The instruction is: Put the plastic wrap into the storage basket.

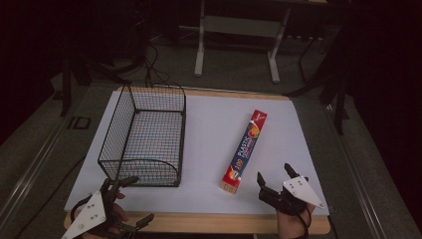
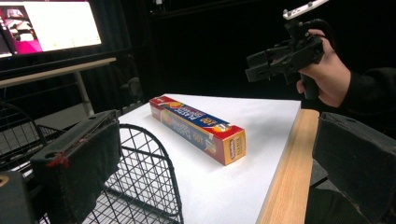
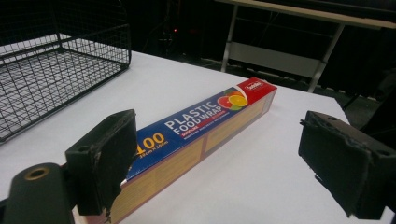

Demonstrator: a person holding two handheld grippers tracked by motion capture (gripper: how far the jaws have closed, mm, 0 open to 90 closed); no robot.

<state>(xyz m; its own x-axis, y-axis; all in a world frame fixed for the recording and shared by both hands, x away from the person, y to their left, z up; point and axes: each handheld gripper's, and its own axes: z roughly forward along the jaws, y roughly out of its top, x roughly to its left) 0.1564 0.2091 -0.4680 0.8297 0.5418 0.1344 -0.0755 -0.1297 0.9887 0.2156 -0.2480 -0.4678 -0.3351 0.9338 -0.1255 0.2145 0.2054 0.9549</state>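
Both grippers spread wide, holding nothing.

The left gripper (image 1: 130,199) hovers at the table's near edge just beside the wire basket (image 1: 144,134); the right gripper (image 1: 274,175) sits near the close end of the plastic wrap box (image 1: 245,151), lying flat on the white mat (image 1: 204,129) right of the basket.

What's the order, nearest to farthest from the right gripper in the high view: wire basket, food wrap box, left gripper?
1. Food wrap box: its near end lies just left of the right gripper.
2. Wire basket: left half of the white sheet.
3. Left gripper: front left edge, below the basket.
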